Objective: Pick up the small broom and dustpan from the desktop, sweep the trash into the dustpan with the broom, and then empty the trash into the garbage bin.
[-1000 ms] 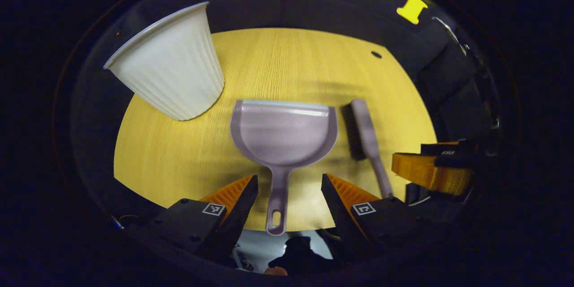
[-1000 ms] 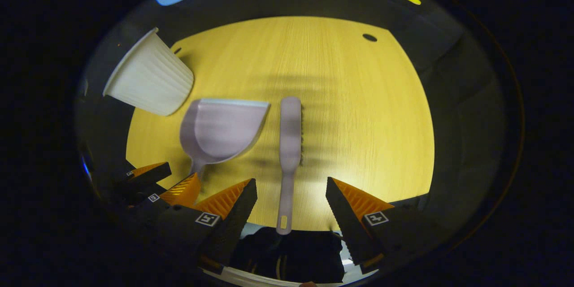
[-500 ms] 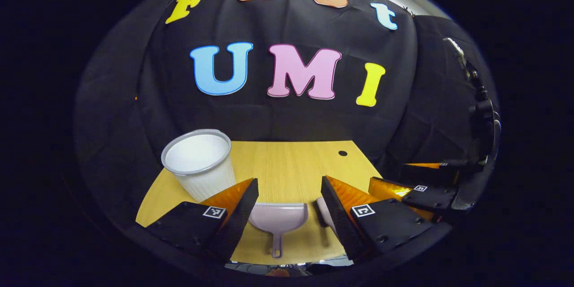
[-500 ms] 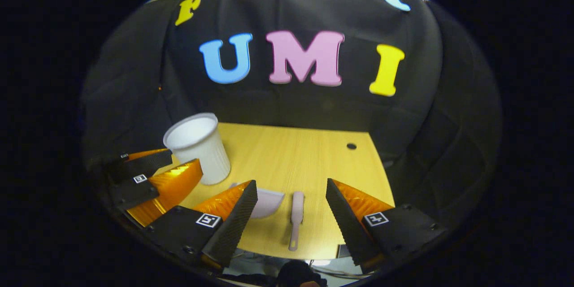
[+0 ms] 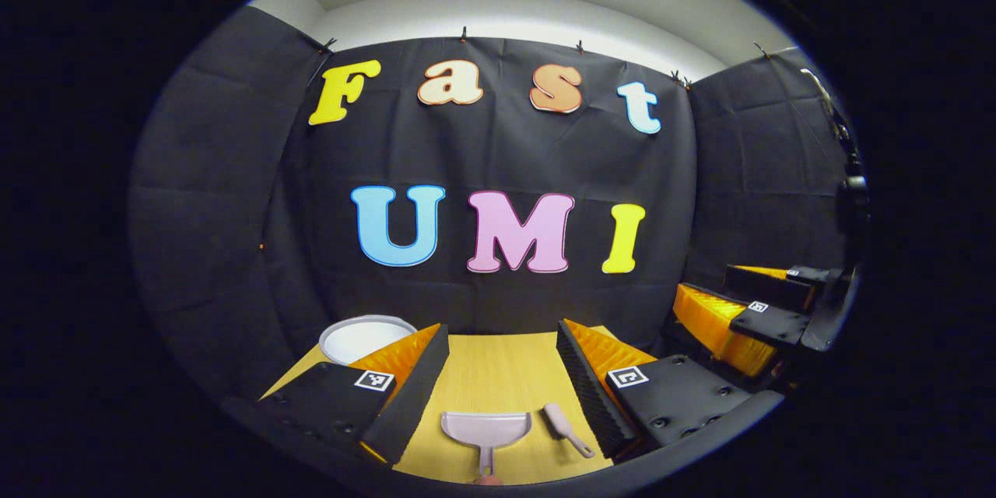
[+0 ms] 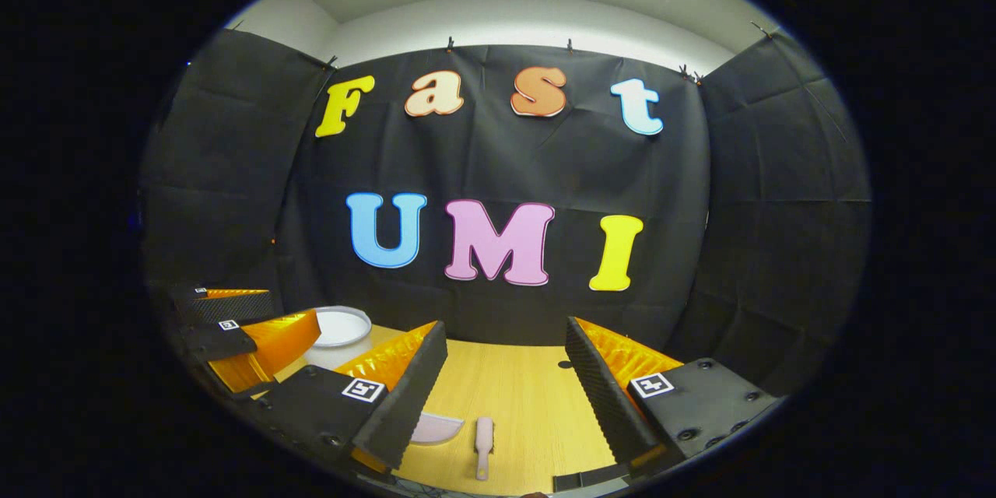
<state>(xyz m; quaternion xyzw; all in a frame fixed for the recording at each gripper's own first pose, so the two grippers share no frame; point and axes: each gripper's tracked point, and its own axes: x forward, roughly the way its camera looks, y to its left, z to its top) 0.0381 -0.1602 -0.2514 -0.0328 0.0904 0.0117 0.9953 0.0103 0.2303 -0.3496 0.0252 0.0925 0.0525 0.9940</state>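
A pale lilac dustpan (image 5: pixel 486 429) lies flat on the yellow wooden desktop (image 5: pixel 498 369), handle toward me, with the small matching broom (image 5: pixel 566 428) just to its right. In the right gripper view the broom (image 6: pixel 483 443) lies below between the fingers, and the dustpan (image 6: pixel 436 429) peeks out beside the left finger. My left gripper (image 5: pixel 502 342) is open and held high above the desk, holding nothing. My right gripper (image 6: pixel 506 338) is open too, level with it and empty. The white ribbed bin (image 5: pixel 359 336) stands at the desk's back left.
The bin (image 6: pixel 339 332) also stands left of the desk (image 6: pixel 517 389) in the right gripper view. The other gripper (image 5: pixel 747 315) hangs at the right in the left gripper view, and the other gripper (image 6: pixel 241 331) at the left in the right gripper view. A small hole (image 6: pixel 566 364) marks the desk's far side.
Both grippers have tilted up from looking down at the desk to facing the back wall. The dustpan and broom have slid to the bottom of each view and lie unmoved.
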